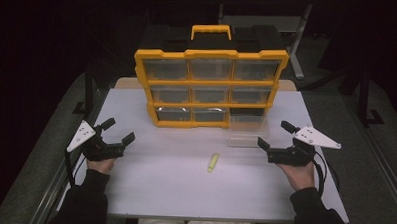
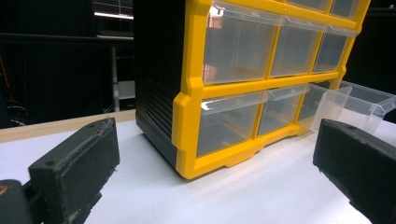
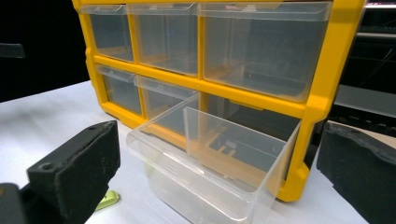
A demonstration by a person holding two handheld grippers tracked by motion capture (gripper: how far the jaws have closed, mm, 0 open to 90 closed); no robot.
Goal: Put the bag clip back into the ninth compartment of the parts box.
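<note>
White tabletop (image 1: pixel 174 181), dark surroundings unreadable; yellow-framed drawer cabinet (image 1: pixel 210 87), clear plastic drawer (image 1: pixel 248 131) pulled out, small yellow-green piece (image 1: pixel 213 162) indistinct; left gripper (image 1: pixel 118 130), right gripper (image 1: pixel 274 135) both gaping, empty.

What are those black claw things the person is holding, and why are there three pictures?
They are grabbing tools, one in each hand: the left gripper and the right gripper. Each has two black jaws, open now and holding nothing. One picture is taken from a camera above the white table. The other two come from small cameras riding on the tools, looking out between the jaws. On the table stands a yellow cabinet of clear little drawers. One clear drawer has been taken out and sits in front of its empty slot. A small yellow-green piece lies nearer the person.
</note>
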